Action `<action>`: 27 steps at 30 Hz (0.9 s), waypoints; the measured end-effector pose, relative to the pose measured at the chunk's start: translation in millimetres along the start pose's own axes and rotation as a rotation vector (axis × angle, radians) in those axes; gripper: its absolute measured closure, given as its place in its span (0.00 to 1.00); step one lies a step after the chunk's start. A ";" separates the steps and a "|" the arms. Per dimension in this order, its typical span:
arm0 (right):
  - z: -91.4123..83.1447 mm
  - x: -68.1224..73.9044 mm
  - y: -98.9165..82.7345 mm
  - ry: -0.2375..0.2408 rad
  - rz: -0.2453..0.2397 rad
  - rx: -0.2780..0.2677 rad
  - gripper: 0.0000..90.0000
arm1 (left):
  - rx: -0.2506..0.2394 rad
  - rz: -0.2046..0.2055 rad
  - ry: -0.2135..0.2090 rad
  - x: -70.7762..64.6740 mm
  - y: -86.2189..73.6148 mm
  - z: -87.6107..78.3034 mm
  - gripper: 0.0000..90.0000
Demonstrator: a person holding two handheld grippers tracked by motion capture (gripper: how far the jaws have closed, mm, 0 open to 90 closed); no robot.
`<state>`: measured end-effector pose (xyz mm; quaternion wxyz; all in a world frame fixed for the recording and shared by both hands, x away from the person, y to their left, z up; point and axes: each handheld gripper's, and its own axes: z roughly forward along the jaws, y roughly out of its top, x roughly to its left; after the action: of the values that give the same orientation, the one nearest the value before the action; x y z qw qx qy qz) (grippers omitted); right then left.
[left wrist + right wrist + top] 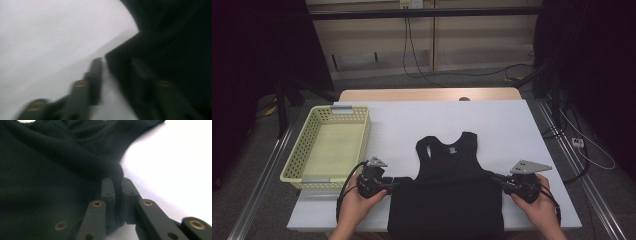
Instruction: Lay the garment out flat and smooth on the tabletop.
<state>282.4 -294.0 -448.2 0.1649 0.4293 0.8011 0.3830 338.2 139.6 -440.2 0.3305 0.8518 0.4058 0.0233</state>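
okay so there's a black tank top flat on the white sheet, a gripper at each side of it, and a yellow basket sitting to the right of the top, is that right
Not quite: the yellow basket sits to the left of the black tank top, not the right, as the high view shows. The rest holds: the top lies flat on the white sheet, with the left gripper at one side and the right gripper at the other.

A pale yellow lattice basket sits just beyond and to the outer side of the left gripper, resting on a white sheet. Cables trail across the floor far ahead.
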 end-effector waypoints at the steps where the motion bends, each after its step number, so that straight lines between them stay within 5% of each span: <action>1: 0.9 1.6 0.2 0.002 -0.004 0.004 0.90 | 0.012 0.008 0.011 -1.6 0.7 -0.3 0.84; 3: 2.4 4.5 0.9 0.003 -0.015 0.006 0.90 | 0.031 0.001 -0.019 -4.2 1.4 1.0 0.94; 6: 4.0 7.4 1.9 0.011 -0.027 0.011 0.90 | 0.054 -0.015 0.005 -2.6 4.2 -3.1 0.98; 7: 4.4 7.7 2.0 0.015 -0.027 0.009 0.89 | 0.039 -0.029 0.054 1.8 6.0 -9.9 0.98; 9: 4.4 8.7 2.6 0.016 -0.029 0.008 0.89 | 0.010 -0.082 0.029 12.8 6.9 -22.4 0.99; 11: 5.0 10.2 3.5 0.024 -0.033 0.000 0.89 | -0.013 -0.094 0.070 21.1 5.9 -35.5 0.99; 13: 6.5 12.1 5.5 0.039 -0.034 -0.007 0.89 | -0.028 -0.115 0.058 26.8 4.7 -41.1 0.99; 20: 12.3 18.3 7.9 0.050 -0.056 0.009 0.83 | 0.001 -0.085 0.022 20.4 4.2 -24.9 0.98; 27: -5.9 2.6 5.1 -0.023 0.018 -0.074 0.59 | -0.054 -0.077 0.048 19.6 6.7 -31.9 0.93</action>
<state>280.2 -292.9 -440.3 0.1863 0.4343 0.7807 0.4088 346.1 167.7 -415.8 0.3444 0.8254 0.4453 0.0418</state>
